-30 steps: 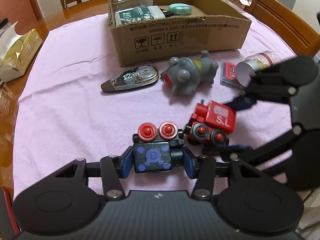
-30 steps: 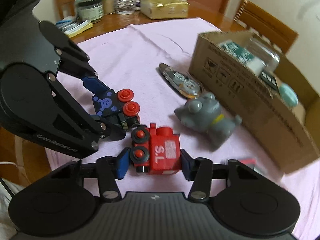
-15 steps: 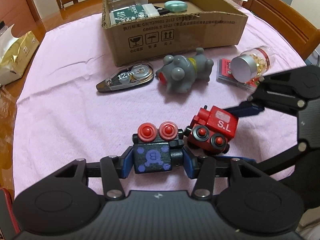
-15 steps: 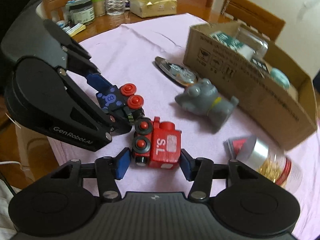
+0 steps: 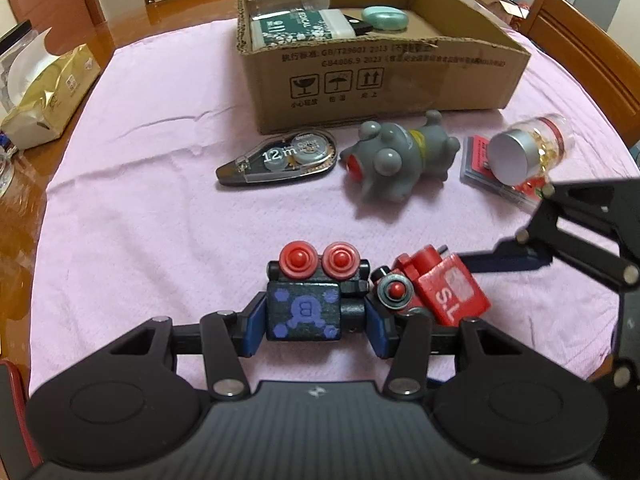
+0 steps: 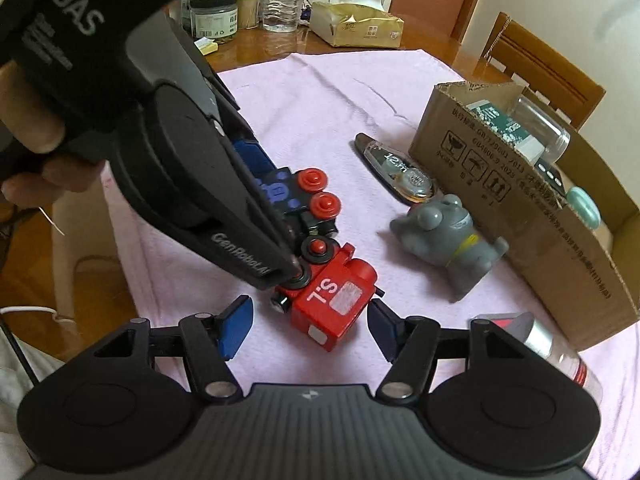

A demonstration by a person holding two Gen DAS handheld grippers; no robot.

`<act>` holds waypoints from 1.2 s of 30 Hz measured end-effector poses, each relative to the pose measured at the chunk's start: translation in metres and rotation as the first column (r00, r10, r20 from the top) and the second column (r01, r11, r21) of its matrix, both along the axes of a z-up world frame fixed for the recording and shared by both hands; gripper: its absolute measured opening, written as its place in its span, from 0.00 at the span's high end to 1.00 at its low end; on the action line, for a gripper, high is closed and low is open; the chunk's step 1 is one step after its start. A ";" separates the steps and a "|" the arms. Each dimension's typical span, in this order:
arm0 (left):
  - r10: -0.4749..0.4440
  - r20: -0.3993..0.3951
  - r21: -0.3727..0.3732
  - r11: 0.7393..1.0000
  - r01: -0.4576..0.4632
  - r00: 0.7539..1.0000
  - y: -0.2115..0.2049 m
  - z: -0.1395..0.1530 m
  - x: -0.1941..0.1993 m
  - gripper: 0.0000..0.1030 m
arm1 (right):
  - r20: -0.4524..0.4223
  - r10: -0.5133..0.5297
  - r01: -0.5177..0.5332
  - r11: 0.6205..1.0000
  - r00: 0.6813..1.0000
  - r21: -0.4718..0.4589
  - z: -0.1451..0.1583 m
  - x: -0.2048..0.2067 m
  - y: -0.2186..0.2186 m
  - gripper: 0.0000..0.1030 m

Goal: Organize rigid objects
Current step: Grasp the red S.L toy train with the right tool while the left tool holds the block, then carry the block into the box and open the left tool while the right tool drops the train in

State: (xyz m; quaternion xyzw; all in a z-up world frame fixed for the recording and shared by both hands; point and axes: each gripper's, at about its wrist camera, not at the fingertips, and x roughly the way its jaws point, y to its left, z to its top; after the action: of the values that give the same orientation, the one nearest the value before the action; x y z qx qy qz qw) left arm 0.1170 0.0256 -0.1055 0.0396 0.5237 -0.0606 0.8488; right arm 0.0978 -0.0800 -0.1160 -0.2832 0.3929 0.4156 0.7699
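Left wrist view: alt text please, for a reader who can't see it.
The left hand-held gripper clamps a dark blue toy train car on a pink cloth, with a red toy engine touching its right side. Behind lie a correction tape, a grey toy and a cardboard box.

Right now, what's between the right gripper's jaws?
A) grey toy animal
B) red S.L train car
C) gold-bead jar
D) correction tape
B: in the right wrist view the red S.L train car lies on the cloth between the right gripper's open jaws, gaps on both sides.
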 end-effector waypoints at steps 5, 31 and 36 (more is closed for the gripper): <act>0.023 0.000 -0.018 1.000 -0.023 1.000 0.005 0.001 0.004 0.52 | -0.097 -0.017 0.019 1.000 0.995 0.019 -0.005 -0.001 -0.003 0.41; -0.040 -0.007 -0.019 0.999 0.040 0.999 0.010 0.001 0.007 0.52 | -0.082 0.199 -0.199 0.980 0.977 -0.002 -0.002 0.016 0.012 0.46; -0.050 -0.021 -0.017 0.999 0.050 0.998 0.010 0.003 0.009 0.53 | -0.059 0.168 -0.170 0.985 0.984 -0.023 0.001 0.017 0.007 0.46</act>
State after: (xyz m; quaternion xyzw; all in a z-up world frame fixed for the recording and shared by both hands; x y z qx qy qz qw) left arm 0.1257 0.0355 -0.1023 0.0449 0.5312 -0.0868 0.8416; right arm 0.1151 -0.0733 -0.1155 -0.3141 0.3949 0.4818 0.7164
